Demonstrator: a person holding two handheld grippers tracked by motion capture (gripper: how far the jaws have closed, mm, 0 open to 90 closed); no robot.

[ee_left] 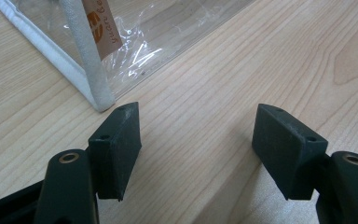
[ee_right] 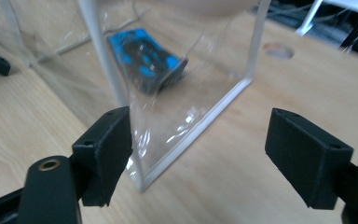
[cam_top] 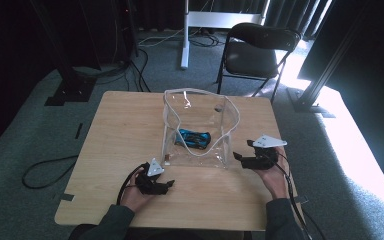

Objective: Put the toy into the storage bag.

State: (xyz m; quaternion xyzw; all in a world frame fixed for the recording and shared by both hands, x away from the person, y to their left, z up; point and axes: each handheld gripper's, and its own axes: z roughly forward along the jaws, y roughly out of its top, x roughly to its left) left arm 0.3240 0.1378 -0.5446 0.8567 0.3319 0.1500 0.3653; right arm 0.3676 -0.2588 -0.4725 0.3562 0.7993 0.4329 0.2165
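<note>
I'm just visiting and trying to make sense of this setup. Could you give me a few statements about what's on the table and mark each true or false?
1. A blue and black toy car lies inside the clear bag. True.
2. The left gripper is clamped on the bag's white edge. False: its jaws stand apart over bare wood, with the bag's corner just beyond them.
3. The right gripper is open. True: its jaws are spread, close to the bag's near right corner.
4. The bag lies flat and folded on the table. False: it stands upright with its top open.
5. A black chair stands beyond the table. True.
</note>
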